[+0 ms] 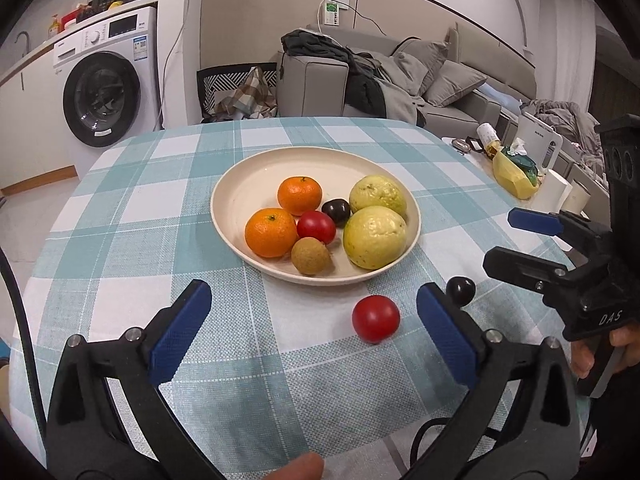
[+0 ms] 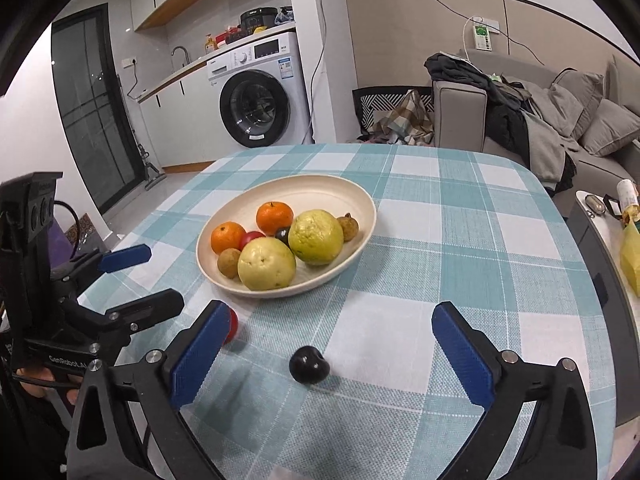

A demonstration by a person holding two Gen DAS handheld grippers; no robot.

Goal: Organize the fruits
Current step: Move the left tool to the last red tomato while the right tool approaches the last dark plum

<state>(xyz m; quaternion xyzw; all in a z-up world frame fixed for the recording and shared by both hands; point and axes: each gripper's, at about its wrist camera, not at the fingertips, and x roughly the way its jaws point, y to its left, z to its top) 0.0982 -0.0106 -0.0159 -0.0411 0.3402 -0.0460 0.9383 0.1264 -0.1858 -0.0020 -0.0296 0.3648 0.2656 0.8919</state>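
Red tomato (image 1: 375, 318) and dark plum (image 2: 309, 364) lie loose on the checked tablecloth (image 2: 460, 240) just short of the fruit bowl (image 1: 240, 184), left gripper (image 1: 314, 330) and right gripper (image 2: 326, 356) each spread wide and empty, seemingly lining up a pick apiece.

two oranges (image 1: 299, 195), two guavas (image 1: 375, 237).

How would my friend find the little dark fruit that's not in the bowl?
Start at the cream bowl of fruit on the checked tablecloth, then look at the bare cloth in front of it. Two loose fruits lie there: a red one and the dark plum. The plum is smaller, nearly black and shiny, lying between the open right tongs.
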